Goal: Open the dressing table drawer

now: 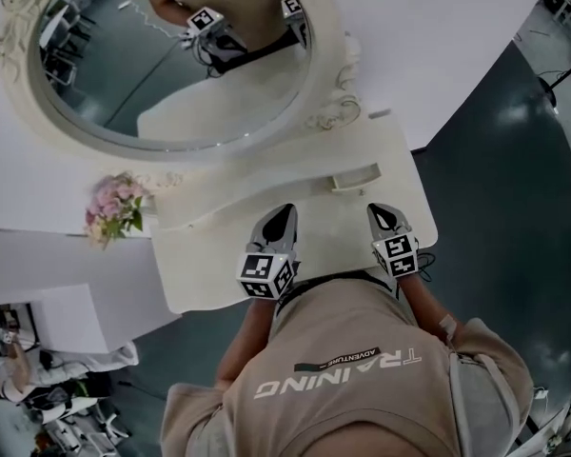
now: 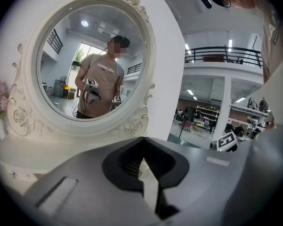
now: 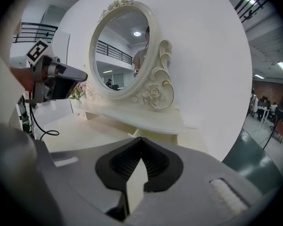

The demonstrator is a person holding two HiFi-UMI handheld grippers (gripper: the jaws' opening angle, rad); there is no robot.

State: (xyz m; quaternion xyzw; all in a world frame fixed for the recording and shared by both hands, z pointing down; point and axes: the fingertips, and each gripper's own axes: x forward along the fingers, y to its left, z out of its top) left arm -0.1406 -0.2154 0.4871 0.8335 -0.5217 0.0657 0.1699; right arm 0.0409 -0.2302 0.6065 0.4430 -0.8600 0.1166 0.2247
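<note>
The cream dressing table (image 1: 205, 269) carries an oval mirror (image 1: 124, 112) on a low raised shelf. A small drawer (image 1: 356, 179) sits in that shelf's right part, its front standing a little proud of the shelf. My left gripper (image 1: 284, 215) hovers over the tabletop left of the drawer, its jaws together and empty. My right gripper (image 1: 382, 213) hangs just in front of the drawer, apart from it, jaws shut on nothing. In the left gripper view the gripper (image 2: 142, 140) faces the mirror (image 2: 92, 60). In the right gripper view the gripper (image 3: 141, 141) points at the shelf (image 3: 141, 119).
Pink flowers (image 1: 115, 205) stand at the table's left end. The tabletop's curved front edge (image 1: 190, 303) lies close to the person's body, with dark floor (image 1: 514, 208) to the right. A white wall (image 1: 438, 46) backs the table. The left gripper (image 3: 56, 79) shows at the right gripper view's left.
</note>
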